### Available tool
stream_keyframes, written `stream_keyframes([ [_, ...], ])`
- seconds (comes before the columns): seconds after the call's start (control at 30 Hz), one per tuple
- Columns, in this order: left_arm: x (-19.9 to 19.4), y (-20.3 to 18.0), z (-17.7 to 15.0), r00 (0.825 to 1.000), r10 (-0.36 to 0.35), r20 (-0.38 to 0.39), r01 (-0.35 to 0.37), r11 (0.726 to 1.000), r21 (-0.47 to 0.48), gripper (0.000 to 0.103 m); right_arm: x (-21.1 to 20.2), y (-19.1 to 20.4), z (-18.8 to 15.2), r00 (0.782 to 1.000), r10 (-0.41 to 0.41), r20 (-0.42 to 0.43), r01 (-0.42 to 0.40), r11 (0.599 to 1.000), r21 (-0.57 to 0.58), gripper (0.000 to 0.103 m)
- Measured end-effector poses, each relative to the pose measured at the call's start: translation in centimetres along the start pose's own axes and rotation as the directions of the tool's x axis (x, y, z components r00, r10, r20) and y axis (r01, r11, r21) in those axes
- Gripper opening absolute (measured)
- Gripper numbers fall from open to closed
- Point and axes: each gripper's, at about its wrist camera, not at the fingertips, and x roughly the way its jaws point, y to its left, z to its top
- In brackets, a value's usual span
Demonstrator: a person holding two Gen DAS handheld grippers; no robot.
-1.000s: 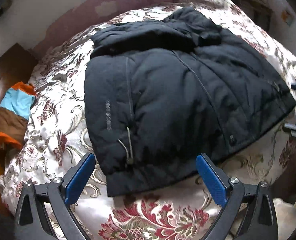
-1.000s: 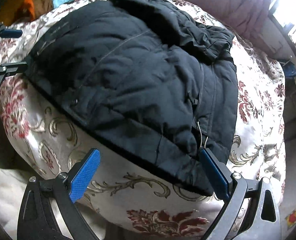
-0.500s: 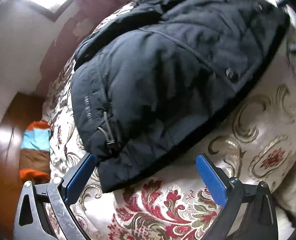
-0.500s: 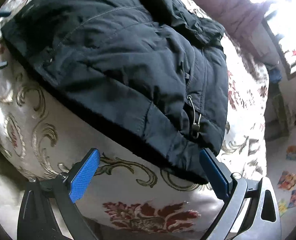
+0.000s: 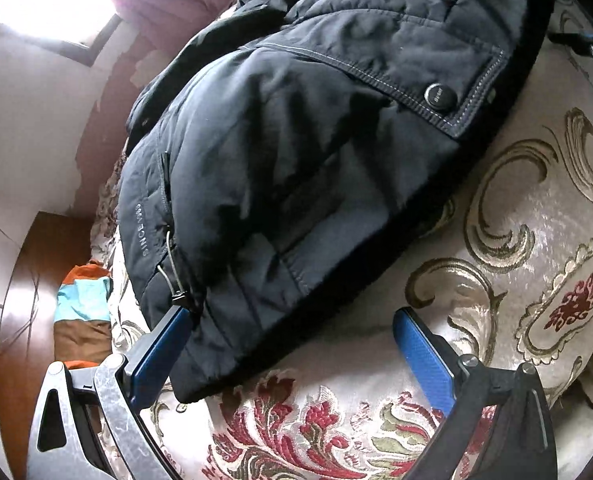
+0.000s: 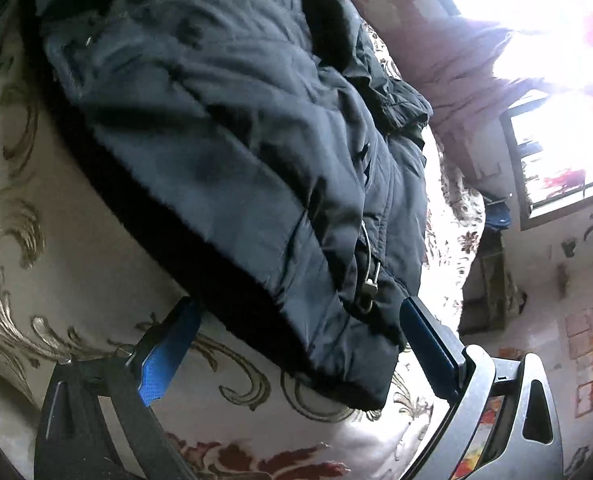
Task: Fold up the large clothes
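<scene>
Through my left wrist camera, my left gripper [image 5: 288,344] is spread wide around the near hem corner of the black padded jacket [image 5: 316,152], lying on the floral bedspread [image 5: 516,264]; it looks bulky, soft and slick, so I'd pinch the thick hem by the drawcord toggle [image 5: 176,296]. Through my right wrist camera, my right gripper [image 6: 296,336] gapes at the opposite hem corner, with a bright window [image 6: 556,80] beyond.

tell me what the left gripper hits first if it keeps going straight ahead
Most likely the hem corner of the black jacket, which already sits between the open fingers of the left gripper; depth is hard to judge.
</scene>
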Motion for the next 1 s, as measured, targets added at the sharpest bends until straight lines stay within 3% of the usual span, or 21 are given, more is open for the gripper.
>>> stream_keyframes([
  [0.23, 0.0, 0.1, 0.1, 1.0, -0.002, 0.005, 0.002, 1.0, 0.01, 0.101, -0.3, -4.3, 2.0, 0.999, 0.011, 0.049, -0.018, 0.99, 0.138, 0.097],
  [0.4, 0.3, -0.5, 0.4, 1.0, -0.01, 0.004, 0.01, 0.999, 0.035, 0.101, -0.6, -7.4, 3.7, 0.993, 0.097, 0.072, -0.111, 0.968, 0.224, 0.097],
  [0.6, 0.7, -0.6, 1.0, 0.999, 0.04, 0.006, -0.04, 0.997, 0.058, 0.101, -1.3, -10.9, 5.3, 0.971, 0.208, 0.114, -0.234, 0.915, 0.327, 0.097],
  [0.87, 1.9, 1.1, 1.6, 0.995, 0.088, -0.04, -0.087, 0.996, 0.023, 0.101, -1.8, -13.0, 6.1, 0.957, 0.255, 0.138, -0.289, 0.86, 0.419, 0.097],
  [1.0, 1.4, 2.6, 1.8, 0.995, 0.103, -0.004, -0.103, 0.995, -0.013, 0.098, -1.9, -13.1, 6.1, 0.959, 0.242, 0.145, -0.28, 0.87, 0.405, 0.097],
])
